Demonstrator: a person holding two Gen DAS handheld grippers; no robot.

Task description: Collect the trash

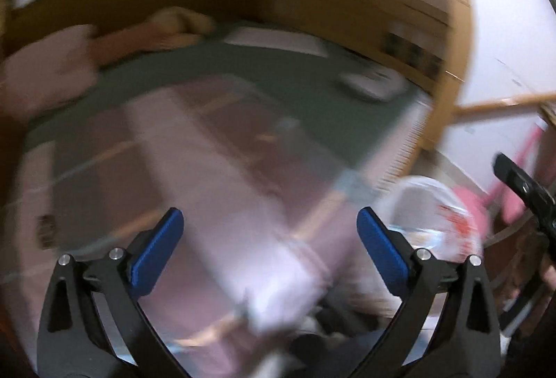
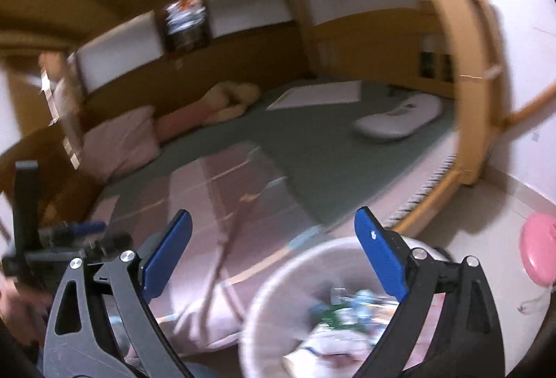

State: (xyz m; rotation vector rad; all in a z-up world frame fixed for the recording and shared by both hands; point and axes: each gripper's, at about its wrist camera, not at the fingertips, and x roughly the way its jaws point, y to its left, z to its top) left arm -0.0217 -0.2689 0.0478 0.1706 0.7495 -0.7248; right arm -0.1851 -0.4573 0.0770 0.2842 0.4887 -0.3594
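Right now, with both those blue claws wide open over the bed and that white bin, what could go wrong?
1. The white bin already holds a heap of wrappers; more trash dropped in might spill over its rim.
2. Both views are blurred, so the right gripper or left gripper might snag the pink quilt instead of trash.
3. The two grippers work close together and could knock each other.

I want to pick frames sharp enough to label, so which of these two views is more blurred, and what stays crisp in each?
Left wrist view: heavy motion smear across the bed cover and the white bin; only the open left gripper is crisp. Right wrist view: milder blur, pillow and white cushion readable, bin contents smeared; right gripper sharp. Both show fisheye bending at the edges.
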